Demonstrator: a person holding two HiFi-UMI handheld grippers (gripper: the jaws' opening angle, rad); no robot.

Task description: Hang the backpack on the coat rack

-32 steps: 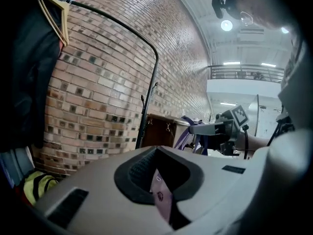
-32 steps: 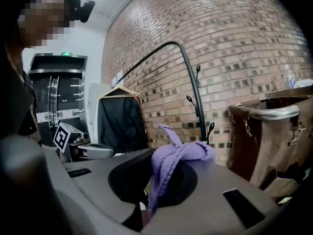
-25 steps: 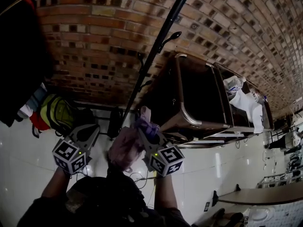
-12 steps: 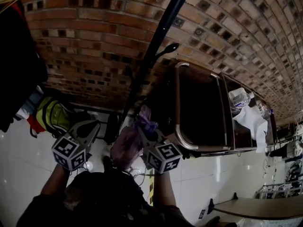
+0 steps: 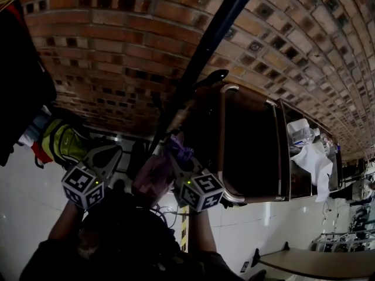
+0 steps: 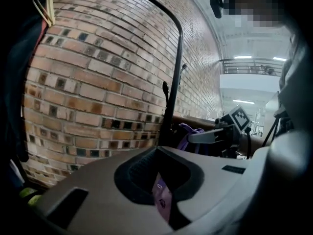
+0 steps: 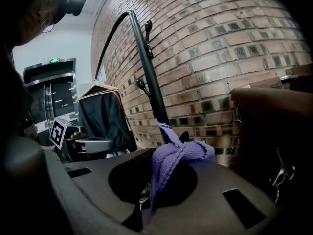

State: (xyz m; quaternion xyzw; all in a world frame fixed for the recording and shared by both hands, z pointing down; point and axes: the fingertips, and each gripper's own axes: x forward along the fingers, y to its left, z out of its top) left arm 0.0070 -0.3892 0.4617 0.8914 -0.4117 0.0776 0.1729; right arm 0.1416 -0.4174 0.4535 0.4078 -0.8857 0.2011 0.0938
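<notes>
Backpack (image 5: 153,179) held by left tool (image 5: 112,154), right tool (image 5: 174,156).

Left claw (image 5: 110,153) and right claw (image 5: 176,155) both clamped shut, abreast.

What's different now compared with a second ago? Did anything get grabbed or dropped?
The left tongs and right tongs have carried the purple backpack closer to the coat rack, whose pole looms larger in the head view. Nothing was grabbed or dropped: both stay shut on its purple fabric, side by side as before.
</notes>
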